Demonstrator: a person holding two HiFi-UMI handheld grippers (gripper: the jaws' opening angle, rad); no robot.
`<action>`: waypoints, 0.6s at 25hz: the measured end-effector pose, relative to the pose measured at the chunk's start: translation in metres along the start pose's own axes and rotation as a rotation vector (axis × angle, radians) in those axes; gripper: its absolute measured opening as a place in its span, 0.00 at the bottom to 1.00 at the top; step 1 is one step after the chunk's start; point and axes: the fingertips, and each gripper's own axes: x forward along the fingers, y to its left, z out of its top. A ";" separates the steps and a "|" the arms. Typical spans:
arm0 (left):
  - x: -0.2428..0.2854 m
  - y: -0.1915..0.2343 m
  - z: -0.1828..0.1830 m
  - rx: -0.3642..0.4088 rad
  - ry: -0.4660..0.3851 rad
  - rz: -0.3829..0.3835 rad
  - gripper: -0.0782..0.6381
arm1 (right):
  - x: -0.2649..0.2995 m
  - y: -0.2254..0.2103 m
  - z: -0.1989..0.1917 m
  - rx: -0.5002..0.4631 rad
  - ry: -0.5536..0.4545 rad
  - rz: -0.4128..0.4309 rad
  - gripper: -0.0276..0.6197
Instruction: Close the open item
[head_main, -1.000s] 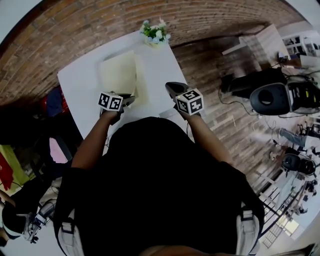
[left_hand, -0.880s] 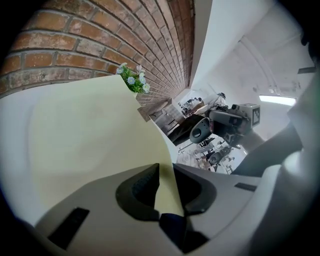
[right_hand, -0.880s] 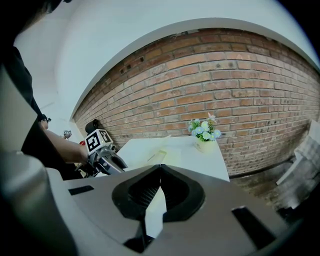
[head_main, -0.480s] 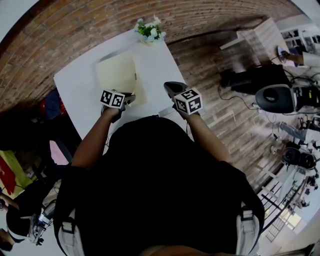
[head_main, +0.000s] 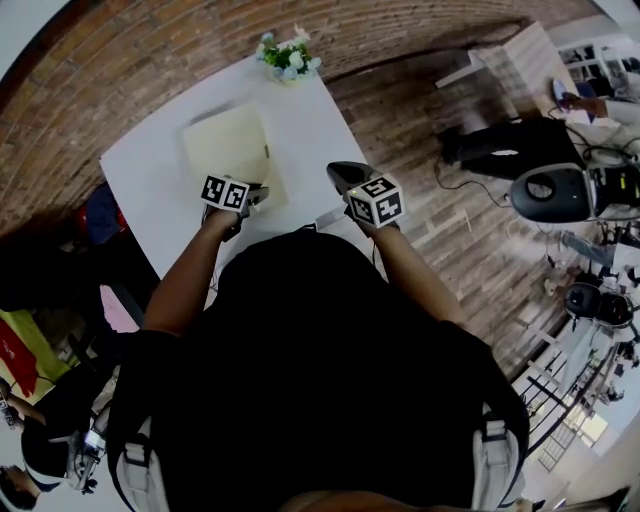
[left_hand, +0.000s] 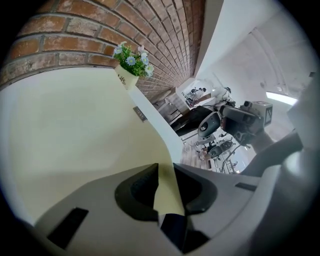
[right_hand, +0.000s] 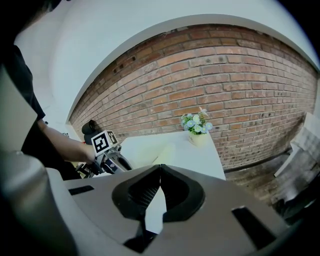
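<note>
Cream folder (head_main: 226, 146) lies on the white table (head_main: 150, 185), its cover edge inside the left gripper (left_hand: 165, 166), whose barely parted jaws have just been opening, probably to release it, while the right gripper (right_hand: 160, 168) waits closed and empty.
</note>
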 end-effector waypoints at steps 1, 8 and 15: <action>0.002 0.000 0.000 -0.001 0.007 0.001 0.22 | -0.001 -0.001 -0.001 0.003 0.001 -0.001 0.08; 0.013 0.005 -0.001 -0.019 0.052 0.002 0.23 | -0.005 -0.009 -0.007 0.020 0.001 -0.009 0.08; 0.023 0.009 0.000 -0.035 0.082 0.016 0.23 | -0.008 -0.019 -0.011 0.031 0.004 -0.009 0.08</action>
